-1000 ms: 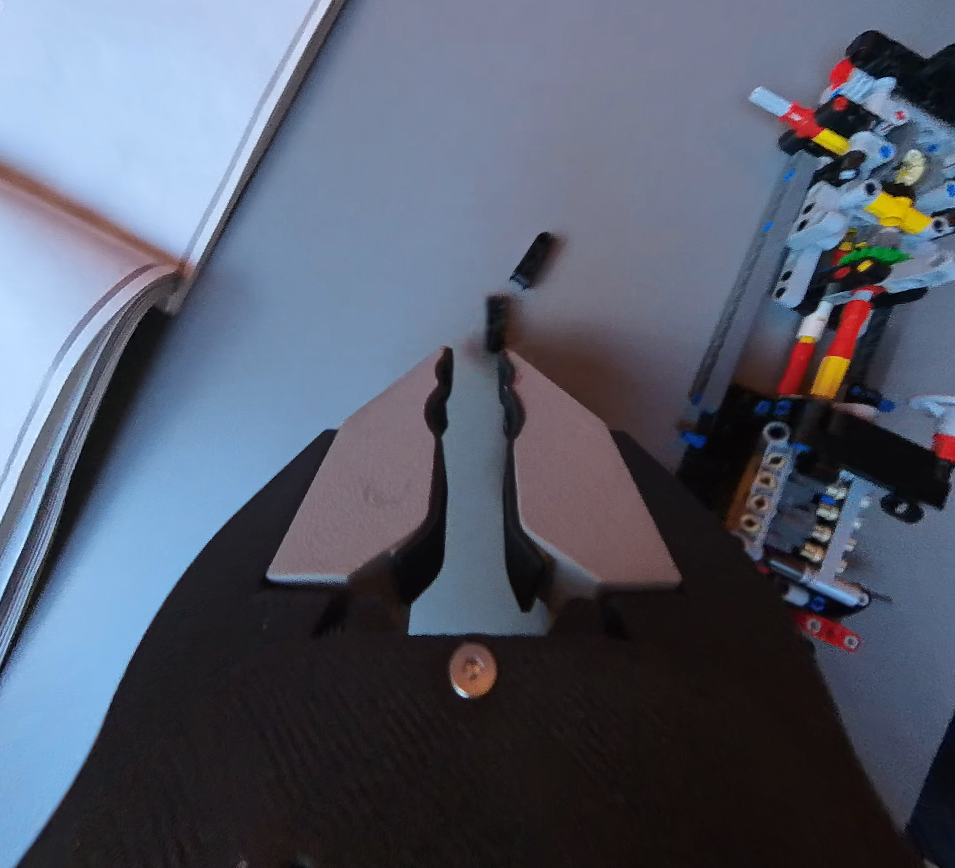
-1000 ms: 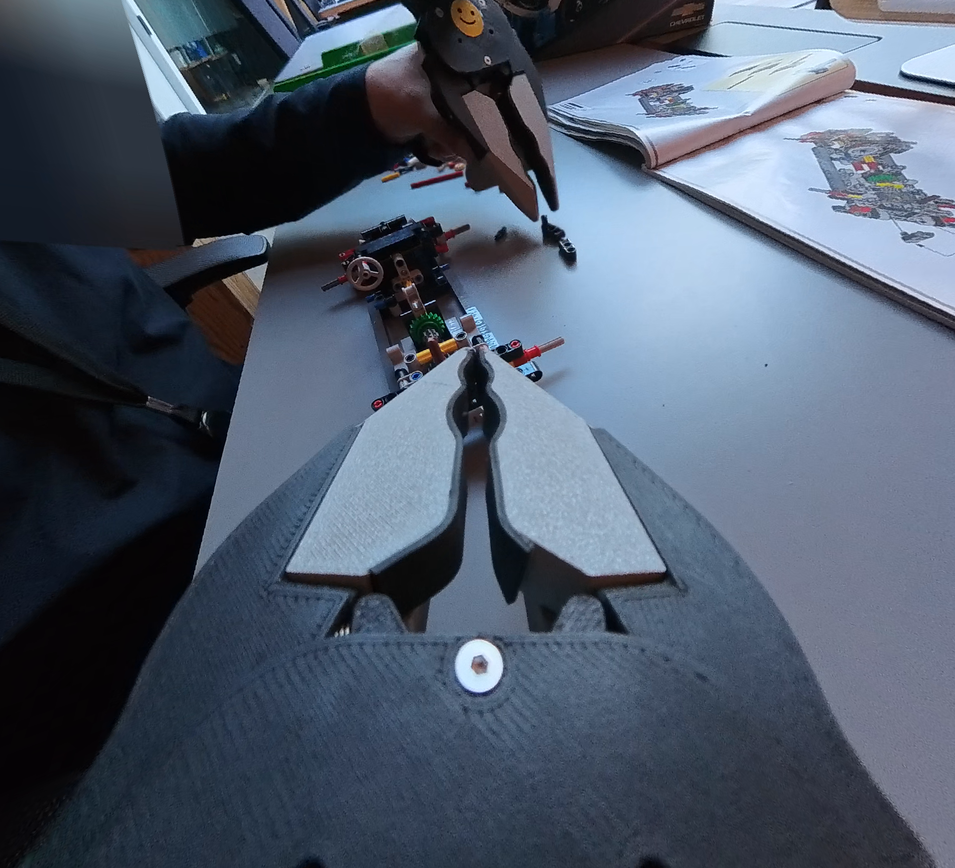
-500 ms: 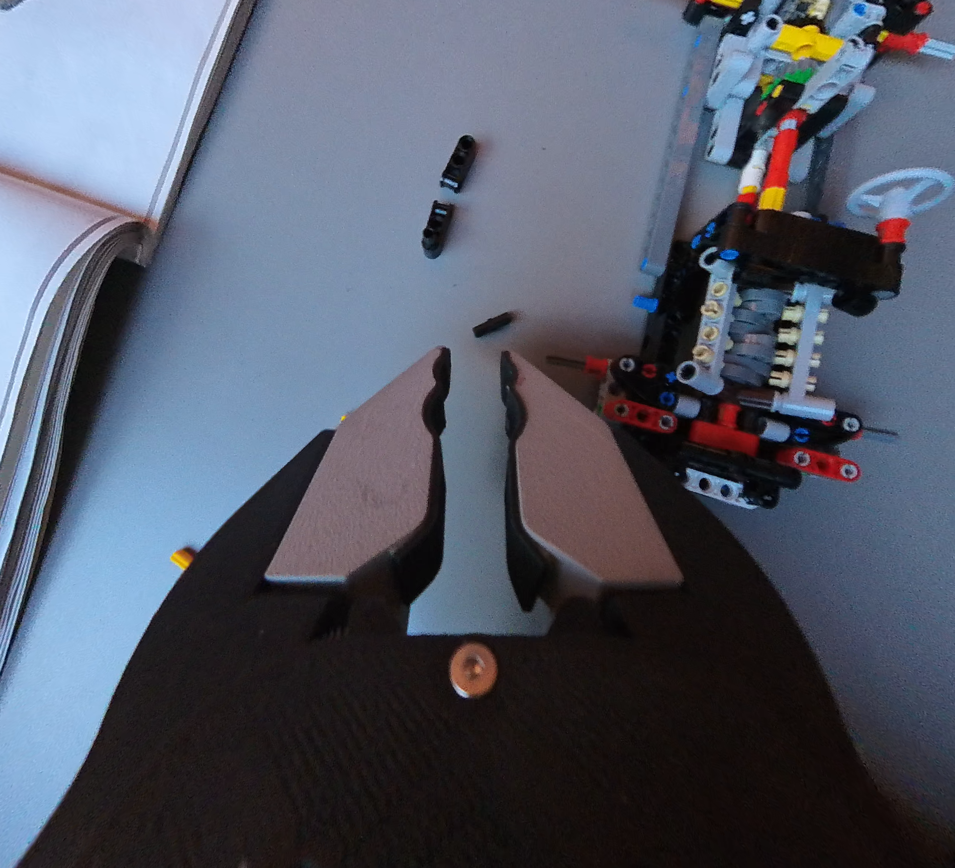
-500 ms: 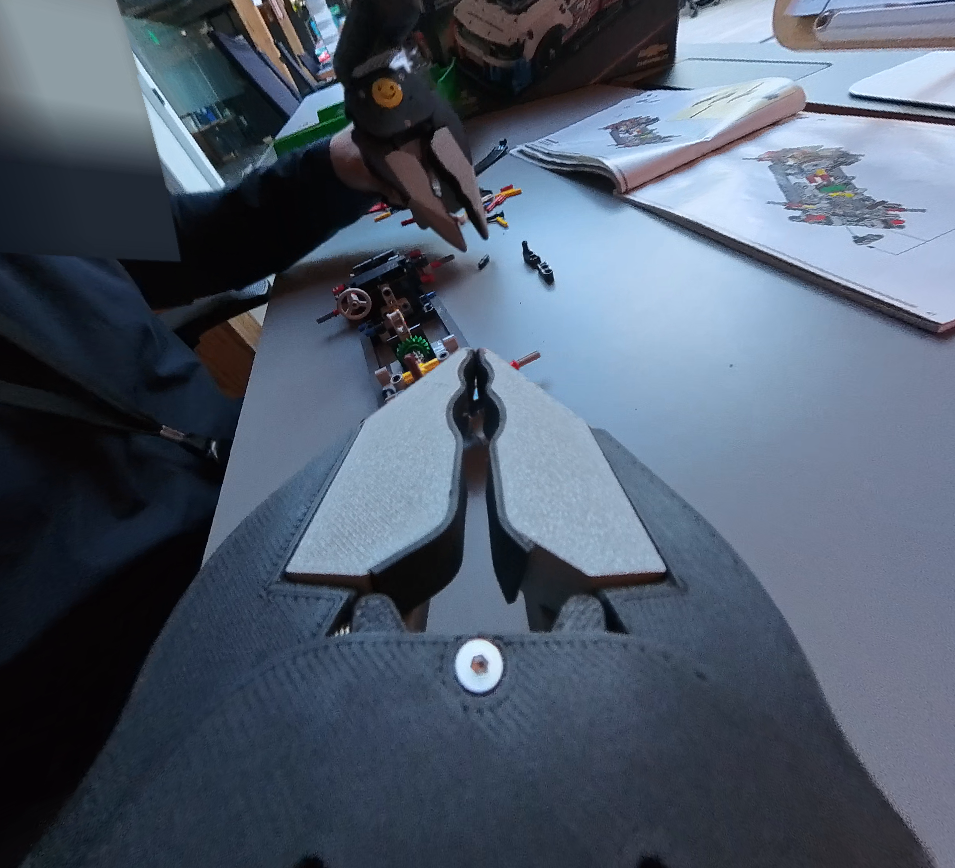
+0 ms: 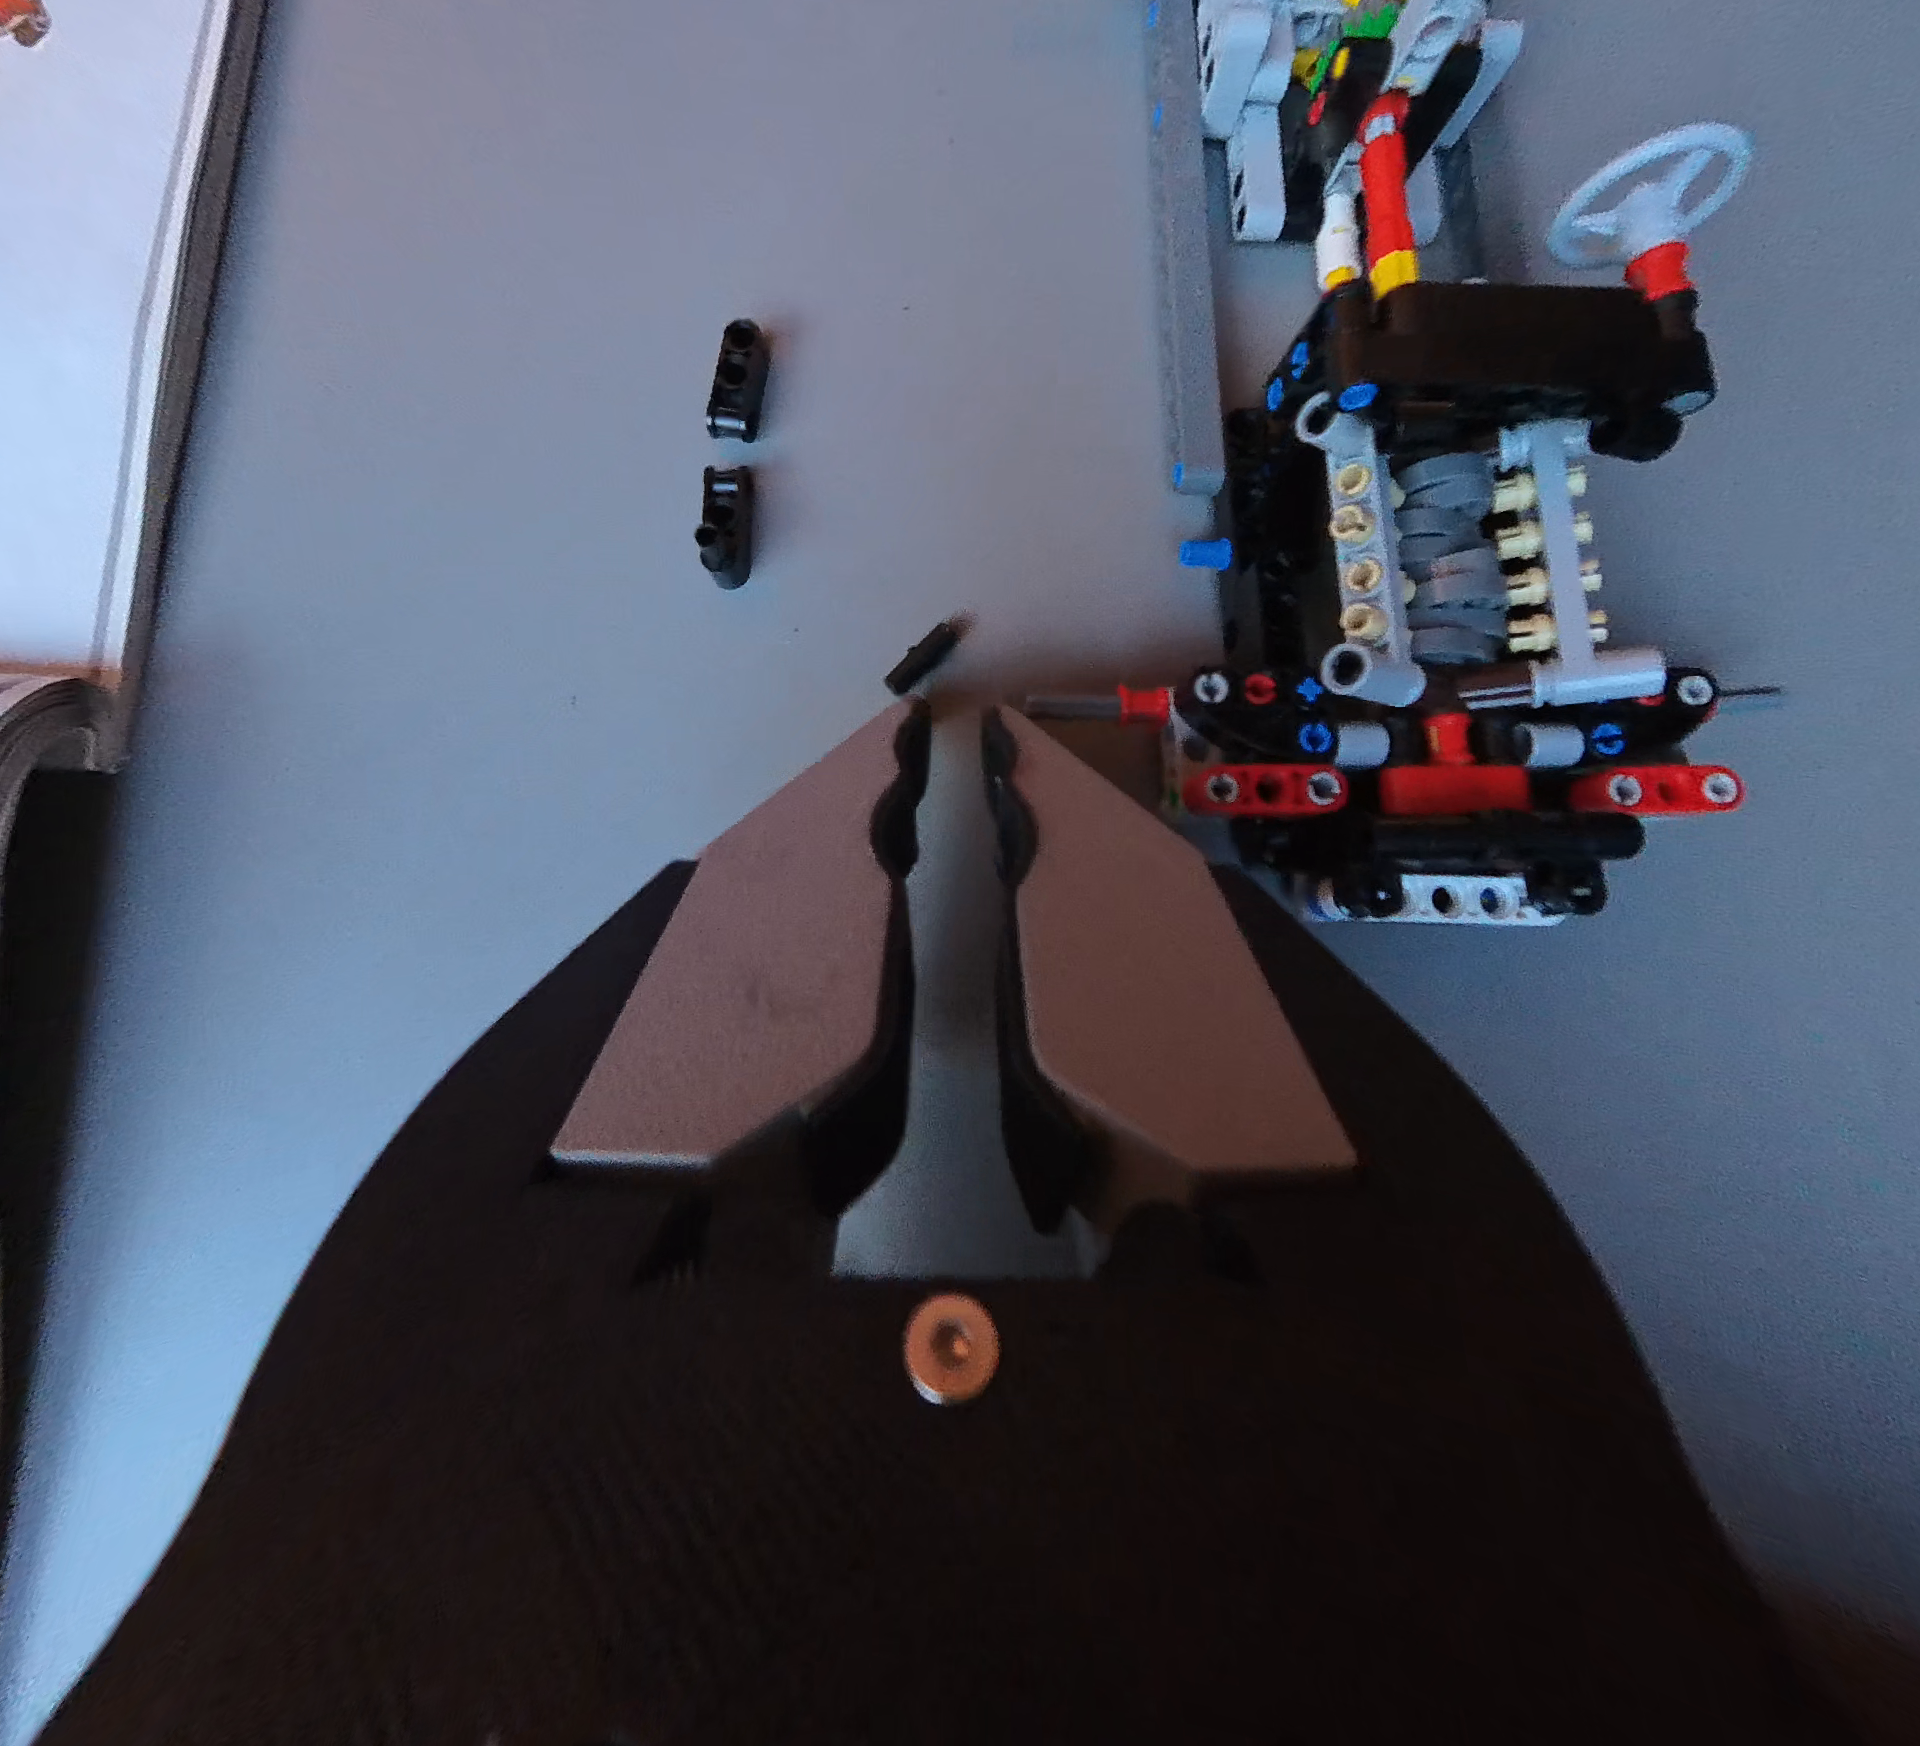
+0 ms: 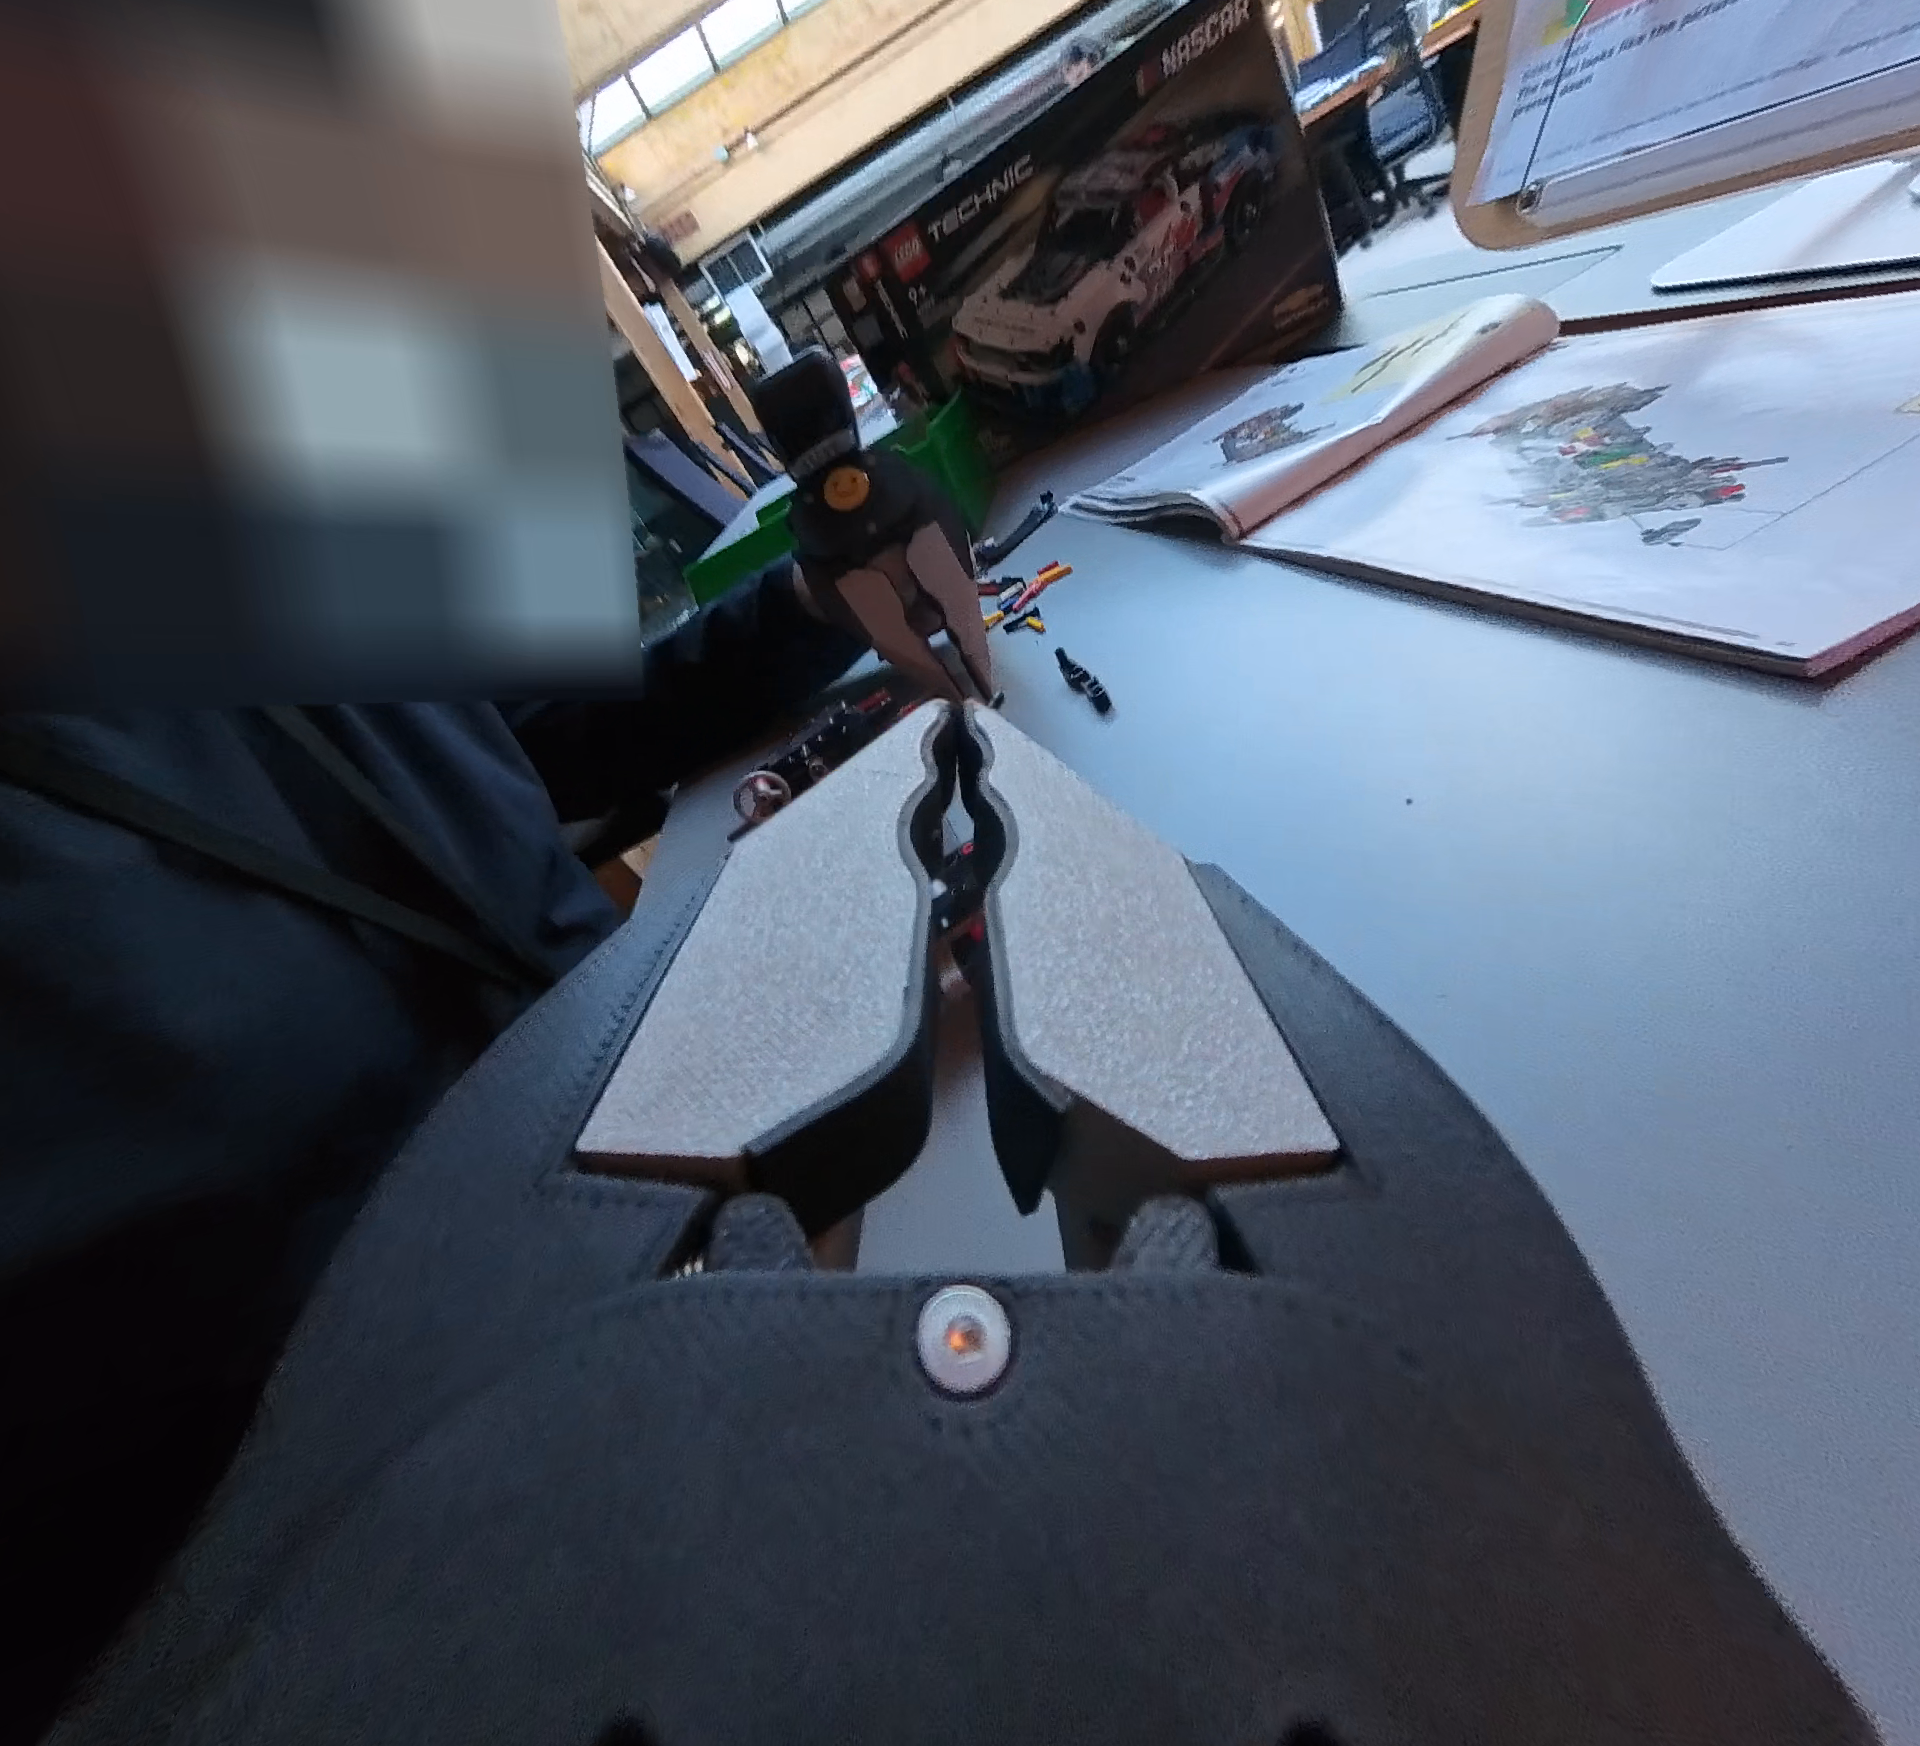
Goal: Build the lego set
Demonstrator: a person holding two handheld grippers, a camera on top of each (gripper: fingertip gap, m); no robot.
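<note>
The left gripper (image 5: 951, 720) was held low over the grey tabletop (image 5: 520, 190), jaws slightly apart on nothing, a small black plastic pin (image 5: 925, 655) lying just beyond its tips. Beside it, the multicoloured brick-built chassis (image 5: 1455, 553) was seen part-assembled; two black connector pieces (image 5: 732, 449) lay loose. The right gripper (image 6: 961, 709) was kept closed, nothing gripped.

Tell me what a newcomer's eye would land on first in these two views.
Probably the colourful, half-built brick chassis on the right of the grey table, with its pale steering wheel. Next, the left gripper, slightly open and holding nothing, with a small black pin lying just past its tips. In the right wrist view, the open instruction booklet and the boxed car set behind it stand out.
</note>
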